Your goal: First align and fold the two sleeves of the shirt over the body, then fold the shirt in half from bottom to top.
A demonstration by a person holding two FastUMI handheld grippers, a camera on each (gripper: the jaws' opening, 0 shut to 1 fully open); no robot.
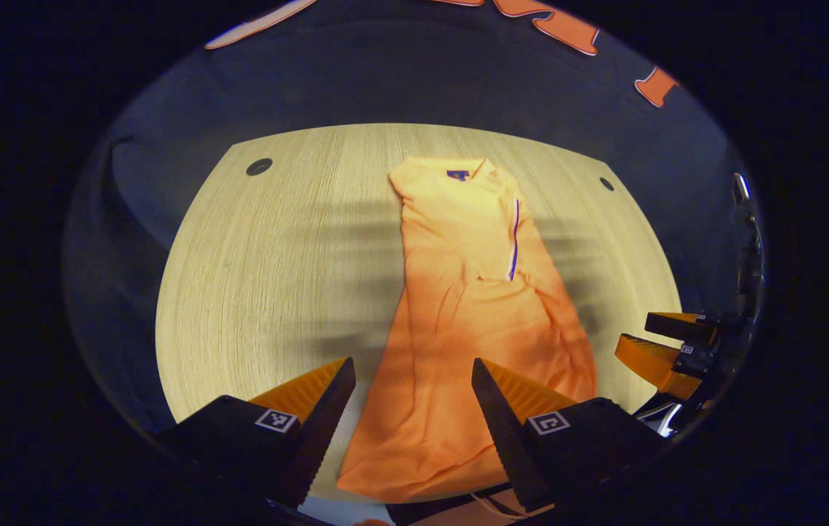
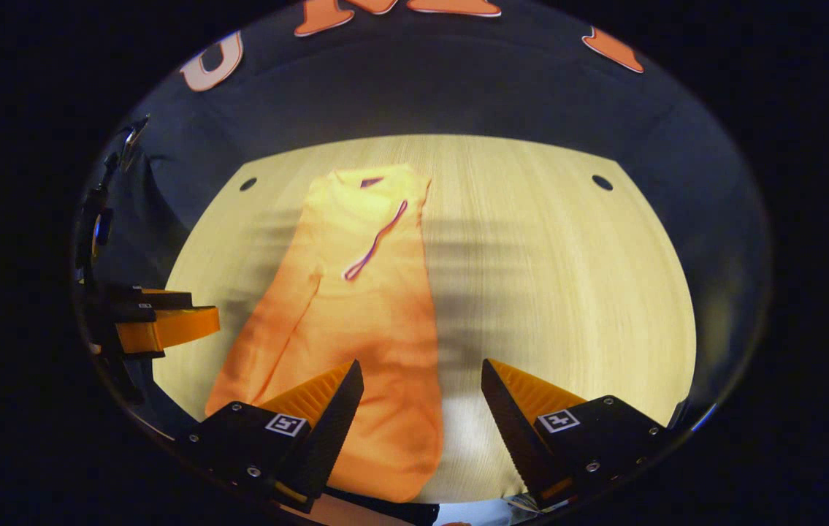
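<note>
An orange shirt (image 1: 472, 307) lies lengthwise on the wooden table (image 1: 275, 263), collar at the far end, both sleeves folded over the body into a narrow strip. A thin purple stripe runs along one folded sleeve. My left gripper (image 1: 413, 394) hovers open above the shirt's near hem, holding nothing. In the right gripper view the same shirt (image 2: 363, 314) lies left of centre, and my right gripper (image 2: 421, 398) stands open over its near right edge, holding nothing. The right gripper (image 1: 666, 343) appears at the right edge of the left gripper view; the left gripper (image 2: 158, 321) shows at the left of the right gripper view.
Two small round holes (image 1: 259, 166) (image 1: 606, 183) mark the table's far corners. Bare tabletop (image 2: 567, 292) lies on both sides of the shirt. The dark booth wall (image 1: 421, 80) rises behind the table. The table's near edge sits just below the hem.
</note>
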